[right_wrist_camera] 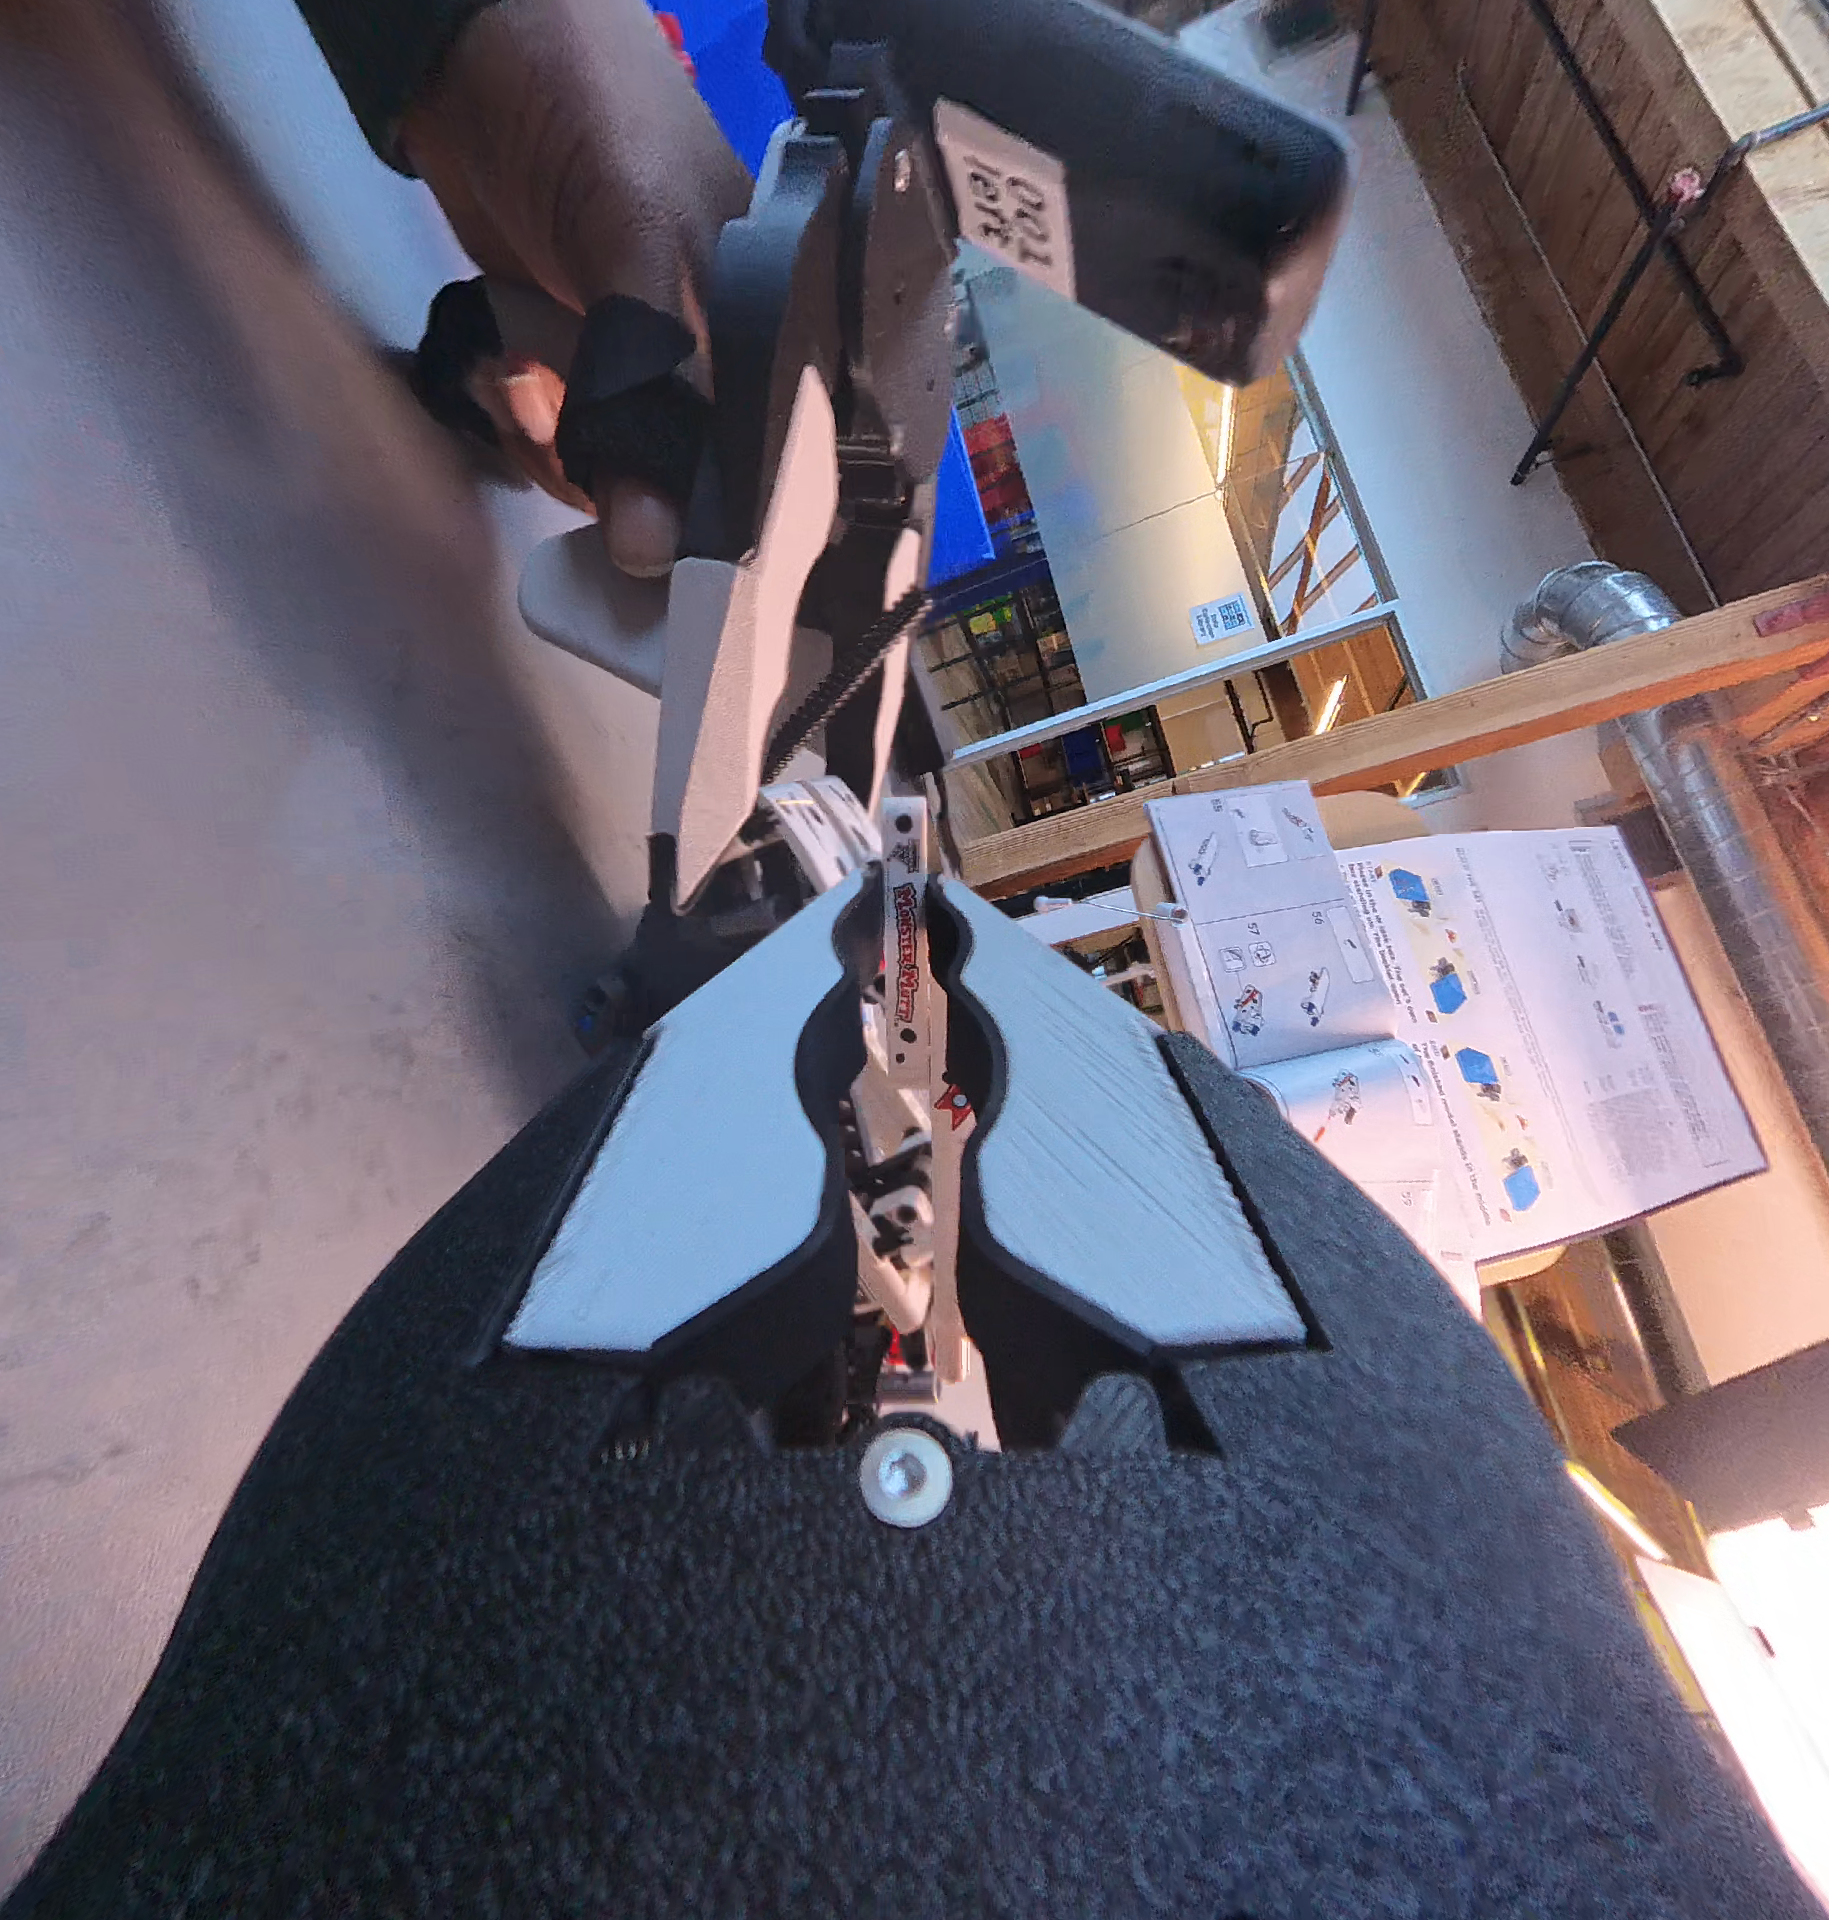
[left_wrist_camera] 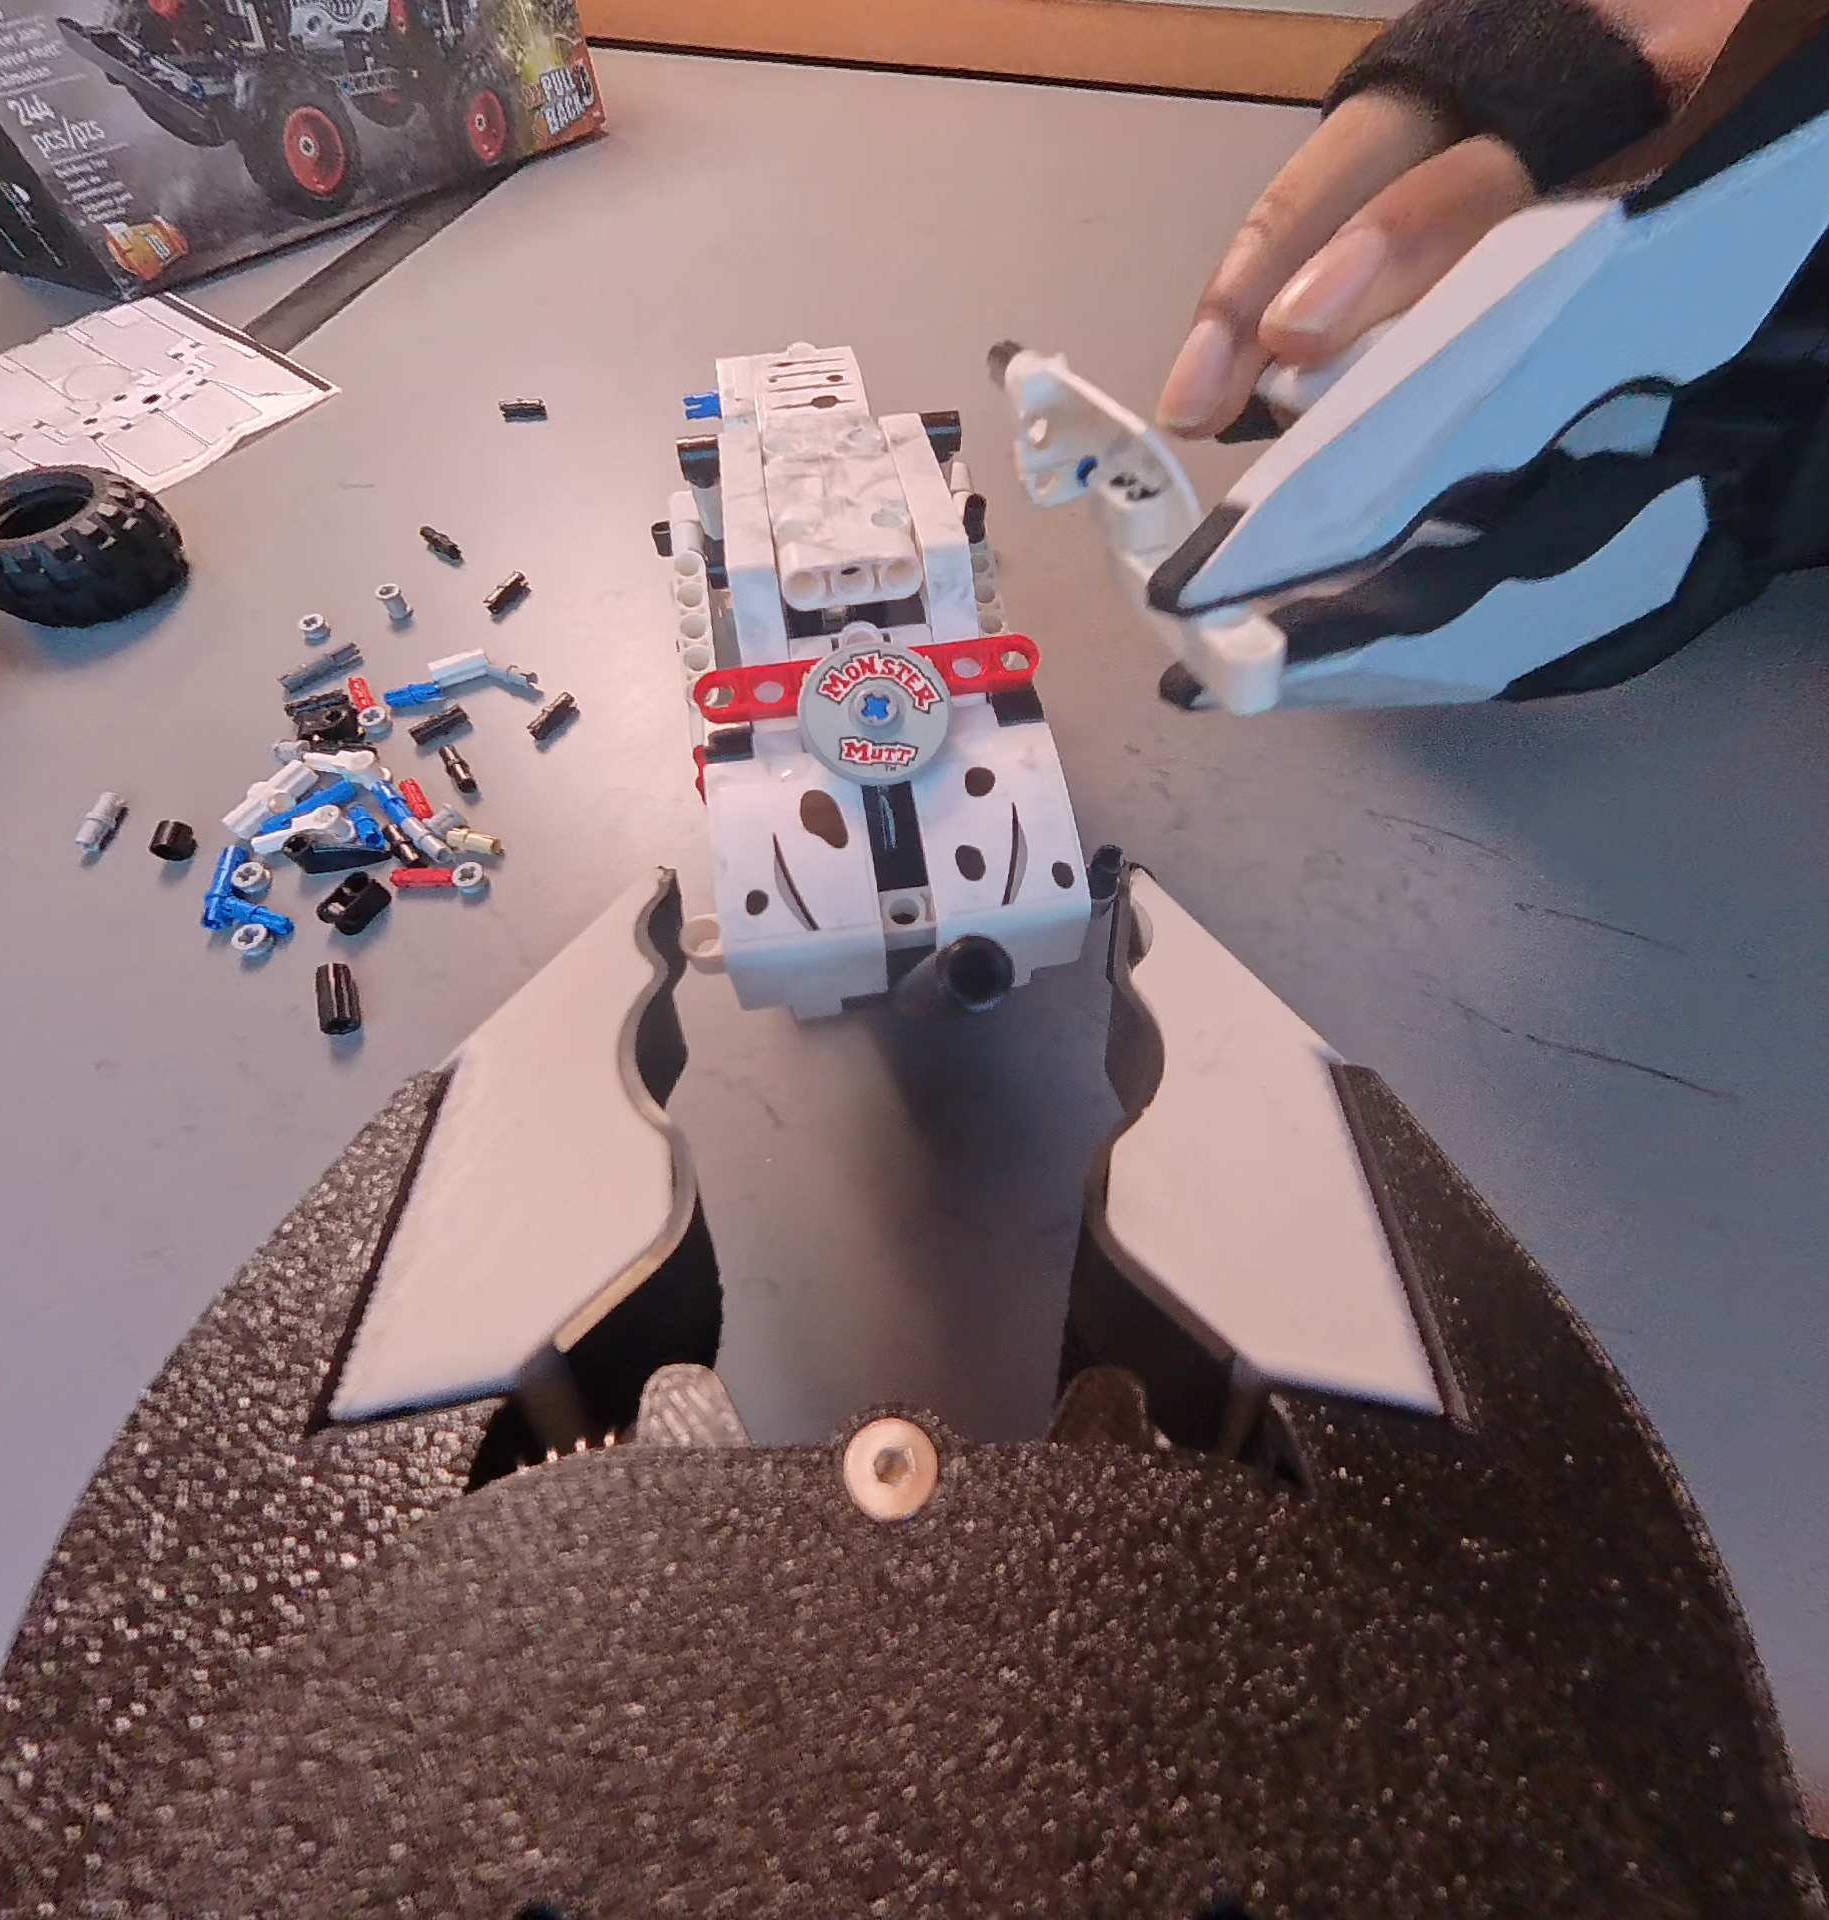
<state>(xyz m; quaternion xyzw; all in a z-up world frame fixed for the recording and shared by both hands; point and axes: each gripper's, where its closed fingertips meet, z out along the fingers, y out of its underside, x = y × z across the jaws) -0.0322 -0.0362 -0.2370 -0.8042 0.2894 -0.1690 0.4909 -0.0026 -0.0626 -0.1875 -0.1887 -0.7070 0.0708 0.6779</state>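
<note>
1. The left gripper (left_wrist_camera: 894,925) is spread wide, its fingertips flanking the near end of the white spotted toy truck body (left_wrist_camera: 868,727) at twelve o'clock; whether they touch it I cannot tell.
2. The right gripper (left_wrist_camera: 1201,592), at two o'clock, pinches a white curved side panel (left_wrist_camera: 1107,488), held in the air just beside the body.
3. In the right wrist view the same panel (right_wrist_camera: 910,997) sits clamped between nearly closed fingers.
4. The body stands wheel-less on the grey table (left_wrist_camera: 1409,987), partly built.
5. Loose small parts (left_wrist_camera: 349,790) lie at ten o'clock, with a black tyre (left_wrist_camera: 68,540), a sheet (left_wrist_camera: 120,395) and the box (left_wrist_camera: 266,125) beyond.
</note>
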